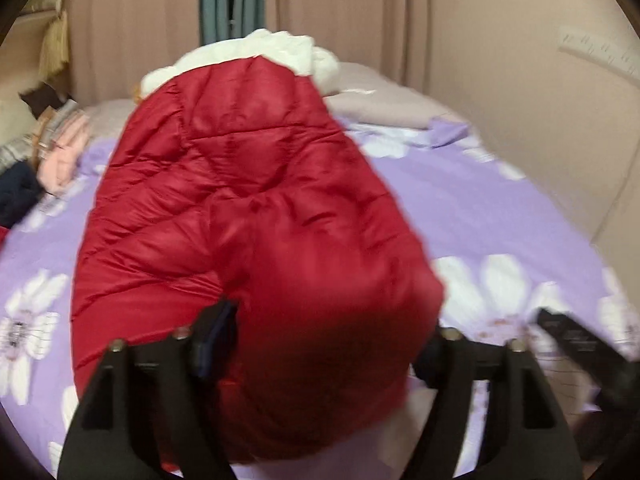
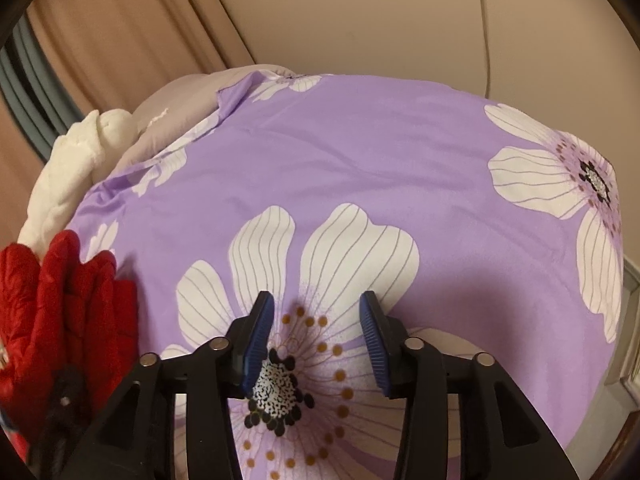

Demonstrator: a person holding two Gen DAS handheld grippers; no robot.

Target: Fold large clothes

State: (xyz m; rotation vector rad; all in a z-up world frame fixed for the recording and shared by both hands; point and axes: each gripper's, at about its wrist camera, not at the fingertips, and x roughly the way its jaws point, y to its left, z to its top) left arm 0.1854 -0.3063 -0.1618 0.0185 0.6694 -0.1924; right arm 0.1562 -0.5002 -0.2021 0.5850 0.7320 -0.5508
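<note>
Left tool [image 1: 320, 344]: jaws spread wide, with the near end of the red puffer jacket [image 1: 248, 216] bulging up between them; the picture is blurred there, and the pads do not appear to press on the fabric, so nothing reads as pinched. Right tool [image 2: 316, 344]: jaws parted, blue ribbed pads [image 2: 260, 344] facing each other over a large white flower printed on the cover, nothing between them. In the right wrist view the jacket shows only as a crumpled red mass at the lower left edge, well apart from the right tool. The jacket lies lengthwise on the bed, on the purple floral bedspread [image 2: 360, 152], running from the left tool away toward the far end. Its quilted shell faces up, folded over on itself along the middle. At the jacket's far end a white puffy piece [image 1: 280, 50] shows; whether this is lining, a hood or separate bedding cannot be told. To the left of the jacket, at the bed's edge, sits a stack of folded clothes [image 1: 64, 144] in pink, grey and dark blue. Beyond the bedspread lies a grey blanket [image 1: 380, 108]. Farthest back hang beige curtains [image 1: 340, 8].
</note>
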